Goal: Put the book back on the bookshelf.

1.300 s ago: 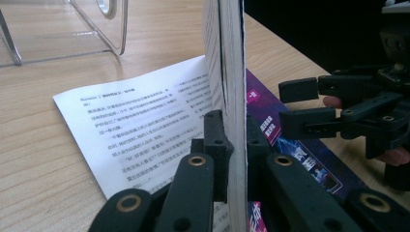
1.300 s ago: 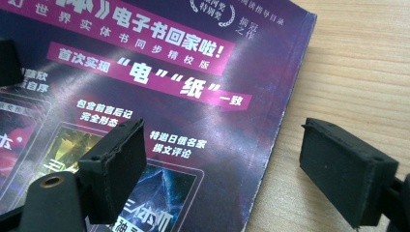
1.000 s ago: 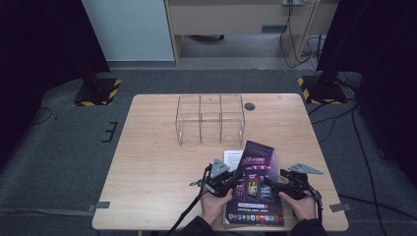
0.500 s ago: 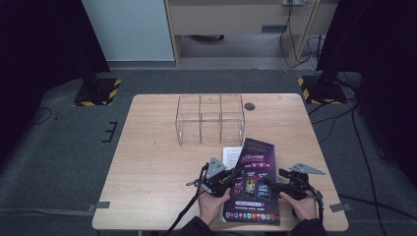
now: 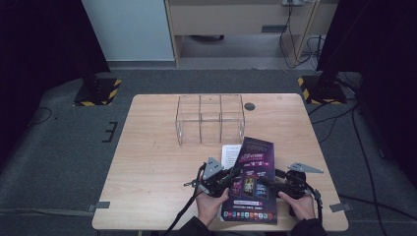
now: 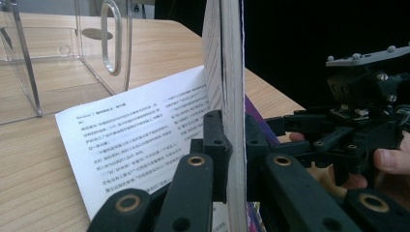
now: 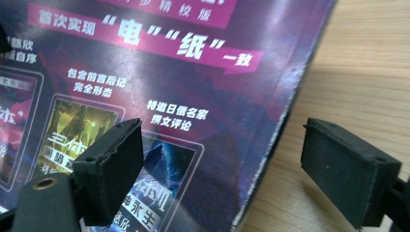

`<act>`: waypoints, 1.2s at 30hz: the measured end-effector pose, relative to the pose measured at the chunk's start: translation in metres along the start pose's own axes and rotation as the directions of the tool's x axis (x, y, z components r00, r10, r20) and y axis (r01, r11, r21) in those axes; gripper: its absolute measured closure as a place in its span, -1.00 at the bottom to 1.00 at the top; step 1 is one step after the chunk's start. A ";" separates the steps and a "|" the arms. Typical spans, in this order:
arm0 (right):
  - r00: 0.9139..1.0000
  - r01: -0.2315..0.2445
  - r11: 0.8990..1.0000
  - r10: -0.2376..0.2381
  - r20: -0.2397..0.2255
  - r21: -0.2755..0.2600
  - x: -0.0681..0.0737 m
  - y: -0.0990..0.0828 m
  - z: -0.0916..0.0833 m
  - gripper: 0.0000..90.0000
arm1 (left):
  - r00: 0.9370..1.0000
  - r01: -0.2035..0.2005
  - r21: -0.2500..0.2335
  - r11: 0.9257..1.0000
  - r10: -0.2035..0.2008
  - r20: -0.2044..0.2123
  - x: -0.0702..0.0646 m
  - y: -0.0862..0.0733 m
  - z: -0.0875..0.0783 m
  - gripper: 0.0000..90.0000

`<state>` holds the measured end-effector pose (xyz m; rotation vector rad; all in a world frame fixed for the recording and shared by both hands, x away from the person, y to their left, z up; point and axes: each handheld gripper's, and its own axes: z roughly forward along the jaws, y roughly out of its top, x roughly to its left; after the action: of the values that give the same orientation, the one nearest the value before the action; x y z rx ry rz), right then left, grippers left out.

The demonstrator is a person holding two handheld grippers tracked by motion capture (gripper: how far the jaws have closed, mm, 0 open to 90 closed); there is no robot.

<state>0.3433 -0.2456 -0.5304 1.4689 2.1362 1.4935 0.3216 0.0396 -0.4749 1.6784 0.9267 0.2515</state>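
A purple book (image 5: pixel 252 182) lies open, its cover lifted on edge between the left gripper's (image 5: pixel 231 177) jaws.

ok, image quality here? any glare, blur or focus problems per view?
High view: evenly lit, soft but readable; the clear box shows faintly against the table. Left gripper view: the cover edge pinched in the left gripper is close and soft, the printed page legible. Right gripper view: sheen on the glossy cover; the open right gripper blurs slightly.

Left gripper (image 5: pixel 231 175) clamped tight; right gripper (image 5: pixel 268 183) spread wide, both held low.
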 end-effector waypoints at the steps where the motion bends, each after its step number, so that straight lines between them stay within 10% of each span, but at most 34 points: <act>1: 1.000 -0.003 1.000 0.003 -0.009 0.004 0.000 0.000 0.001 -0.66 | 1.000 0.000 0.000 1.000 0.000 0.000 0.000 0.000 0.000 0.88; 12: 0.989 -0.072 0.994 0.081 -0.126 0.077 0.000 -0.001 0.009 -0.44 | 1.000 0.006 0.004 1.000 -0.006 -0.004 0.001 -0.003 0.003 0.88; 36: 0.966 -0.186 0.978 0.200 -0.165 0.092 0.001 0.006 -0.005 0.62 | 0.999 0.018 0.008 1.000 -0.018 -0.031 0.011 -0.004 0.002 0.88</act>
<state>0.3433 -0.2481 -0.5227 1.6732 2.2240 1.6813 0.3279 0.0461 -0.4826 1.6770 0.9662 0.2627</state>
